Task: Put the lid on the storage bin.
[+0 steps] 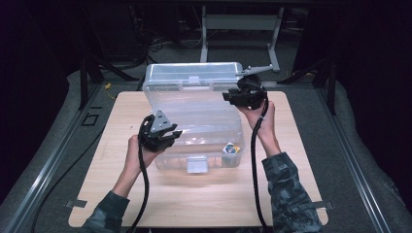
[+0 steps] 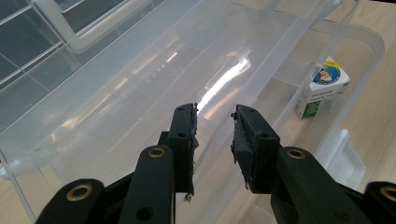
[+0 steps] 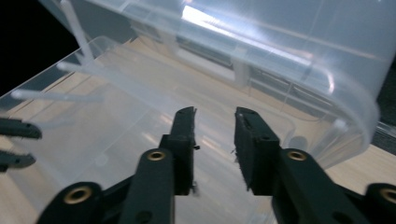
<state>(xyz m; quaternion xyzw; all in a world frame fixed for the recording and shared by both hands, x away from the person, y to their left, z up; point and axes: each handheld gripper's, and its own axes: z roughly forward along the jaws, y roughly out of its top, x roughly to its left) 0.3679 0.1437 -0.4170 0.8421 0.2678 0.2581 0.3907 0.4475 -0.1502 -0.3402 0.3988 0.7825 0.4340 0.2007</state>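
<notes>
Clear plastic bin looks light, stiff, slick; we'd grab its rim. Left tool straddles it, slightly spread; right tool likewise, empty.

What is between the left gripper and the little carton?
The clear box's wall and bare inside, seen in the left gripper view, with the little carton beyond.

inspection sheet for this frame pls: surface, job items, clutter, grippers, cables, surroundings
Surface: light wooden tabletop, taped at its near corners.
Job's things: clear plastic bin, its lid raised at the far side; small carton inside the bin's near right corner.
Clutter: nothing seen.
Grippers: left gripper over the bin's left wall, jaws narrowly apart, nothing between them; right gripper by the lid's right end, jaws narrowly apart, empty.
Cables: one black cable trails from each gripper toward the near edge.
Surroundings: dark room, metal frame behind.
</notes>
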